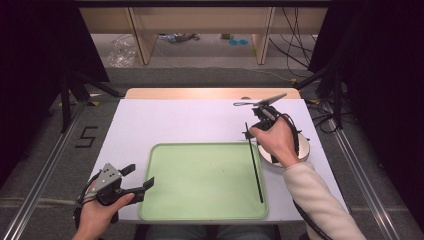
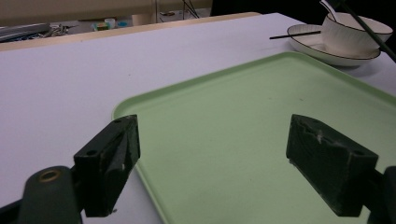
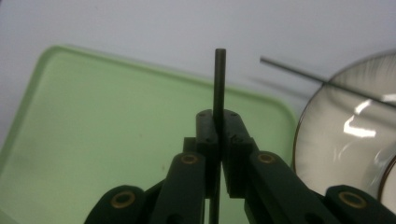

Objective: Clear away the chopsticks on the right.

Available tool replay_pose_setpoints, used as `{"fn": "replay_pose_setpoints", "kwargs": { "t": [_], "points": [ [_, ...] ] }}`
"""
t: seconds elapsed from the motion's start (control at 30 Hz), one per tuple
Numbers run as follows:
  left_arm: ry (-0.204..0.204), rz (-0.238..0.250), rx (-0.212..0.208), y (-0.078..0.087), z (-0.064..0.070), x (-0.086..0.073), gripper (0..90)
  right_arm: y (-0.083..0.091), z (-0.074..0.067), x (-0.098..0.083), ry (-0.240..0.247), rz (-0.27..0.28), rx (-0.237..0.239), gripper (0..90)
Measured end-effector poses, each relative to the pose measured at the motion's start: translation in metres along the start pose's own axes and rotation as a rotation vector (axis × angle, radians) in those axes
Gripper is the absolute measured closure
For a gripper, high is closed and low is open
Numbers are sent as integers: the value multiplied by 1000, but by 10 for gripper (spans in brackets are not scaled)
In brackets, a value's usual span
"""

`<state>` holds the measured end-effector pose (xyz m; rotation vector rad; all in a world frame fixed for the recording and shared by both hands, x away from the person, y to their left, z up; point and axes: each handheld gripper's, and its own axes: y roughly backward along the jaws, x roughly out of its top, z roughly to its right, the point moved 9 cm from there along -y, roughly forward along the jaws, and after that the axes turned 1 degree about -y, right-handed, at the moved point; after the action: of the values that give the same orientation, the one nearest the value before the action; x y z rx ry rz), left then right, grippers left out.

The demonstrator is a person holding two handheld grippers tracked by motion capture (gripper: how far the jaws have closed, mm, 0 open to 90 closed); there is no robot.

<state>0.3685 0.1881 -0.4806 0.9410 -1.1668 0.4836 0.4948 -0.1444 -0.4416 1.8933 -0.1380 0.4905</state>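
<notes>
A pale green tray (image 1: 200, 180) lies on the white table near its front edge. My right gripper (image 1: 250, 131) is shut on a black chopstick (image 1: 255, 165), which slants down over the tray's right side. In the right gripper view the chopstick (image 3: 219, 79) sticks up past the closed right gripper (image 3: 219, 121), above the tray (image 3: 93, 140). My left gripper (image 1: 140, 176) stands open at the tray's left edge with nothing in it. From the left gripper view, the open left gripper (image 2: 215, 128) looks across the tray (image 2: 243, 116).
A white plate (image 1: 304, 147) sits right of the tray under the right hand. It carries a bowl (image 2: 350, 30) and a second chopstick (image 2: 294, 34) resting on the plate (image 2: 317, 49). Bare white table (image 1: 175, 120) stretches behind the tray. Cables and table legs are on the floor beyond.
</notes>
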Motion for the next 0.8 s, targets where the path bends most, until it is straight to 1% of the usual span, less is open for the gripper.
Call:
{"fn": "replay_pose_setpoints", "kwargs": {
  "t": [0.03, 0.07, 0.13, 0.2, 0.23, 0.27, 0.33, 0.37, 0.4, 0.43, 0.5, 0.53, 0.6, 0.67, 0.73, 0.77, 0.8],
  "points": [
    [1, -6, 5, 1, 0, 0, 174, -5, 4, -5, 9, -27, -7, 879],
    [0, -5, 4, 1, 0, 0, 173, -9, 6, -10, -6, -44, -3, 878],
    [-4, -8, 4, 1, 0, 0, 173, -16, 8, -15, -31, -41, -2, 878],
    [-3, -8, 4, 1, 0, -1, 174, -22, 10, -20, -44, -57, -23, 878],
    [-4, -3, -1, 0, -1, 0, 174, -23, 10, -22, -44, -65, -19, 878],
    [-4, -3, -1, 0, -1, 0, 174, -26, 10, -23, -59, -72, -18, 878],
    [-3, -5, -1, 0, 0, -1, 174, -29, 13, -24, -70, -79, -31, 878],
    [-3, -5, -1, 0, 0, -1, 174, -31, 14, -23, -89, -81, -36, 878],
    [-3, -5, 1, 0, 0, 0, 174, -33, 15, -24, -96, -87, -43, 878],
    [-5, -8, 2, 0, -1, -1, 174, -35, 17, -25, -100, -96, -53, 878],
    [-4, -12, 3, 0, 0, -1, 174, -39, 19, -26, -109, -112, -57, 878],
    [-4, -8, 2, 0, 0, -1, 174, -42, 23, -27, -100, -118, -69, 877],
    [-5, -10, 3, 1, -1, -1, 174, -48, 25, -27, -111, -133, -79, 876],
    [-3, -12, 2, 1, -1, -1, 174, -55, 29, -27, -102, -143, -100, 874],
    [-2, -10, 3, 1, -1, -1, 174, -61, 31, -29, -99, -165, -117, 872],
    [-3, -11, 2, 1, -1, -1, 174, -62, 27, -32, -156, -198, -129, 869],
    [1, -11, 1, 1, -1, -1, 174, -65, 31, -32, -131, -192, -144, 866]
  ]
}}
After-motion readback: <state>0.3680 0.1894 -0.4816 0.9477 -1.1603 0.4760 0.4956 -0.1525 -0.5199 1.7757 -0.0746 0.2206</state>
